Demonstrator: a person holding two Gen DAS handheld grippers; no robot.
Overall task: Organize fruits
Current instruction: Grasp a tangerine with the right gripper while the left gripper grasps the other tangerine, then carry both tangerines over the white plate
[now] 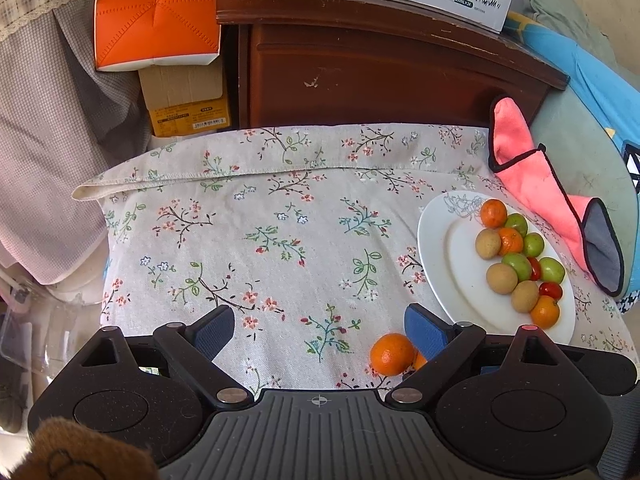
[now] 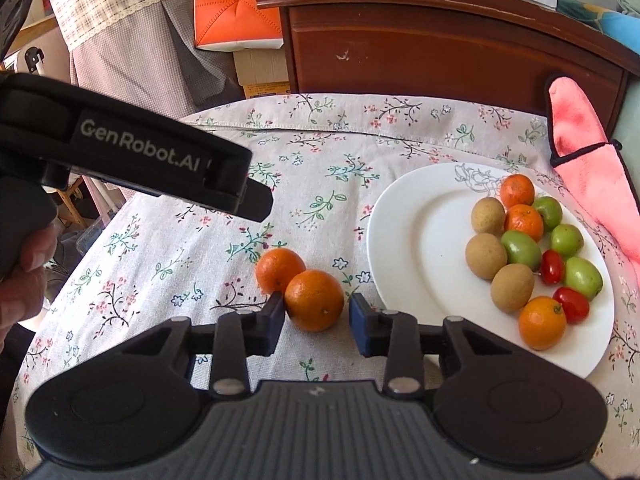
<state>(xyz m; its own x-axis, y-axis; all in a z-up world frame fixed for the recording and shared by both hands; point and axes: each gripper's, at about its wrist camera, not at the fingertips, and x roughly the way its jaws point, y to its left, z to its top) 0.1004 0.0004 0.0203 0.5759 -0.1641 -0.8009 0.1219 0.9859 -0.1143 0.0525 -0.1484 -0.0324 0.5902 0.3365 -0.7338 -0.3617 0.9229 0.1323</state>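
The orange (image 2: 314, 300) looks light, round and soft-skinned, so with both grippers' jaws apart I'd pinch its middle gently.

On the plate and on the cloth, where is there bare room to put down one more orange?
The white plate is bare on its left half, between its left rim and the fruit row; its right half is crowded. The floral cloth is free from the folded hem down to the left tongs. The right tongs straddle the near orange, touching a second orange.
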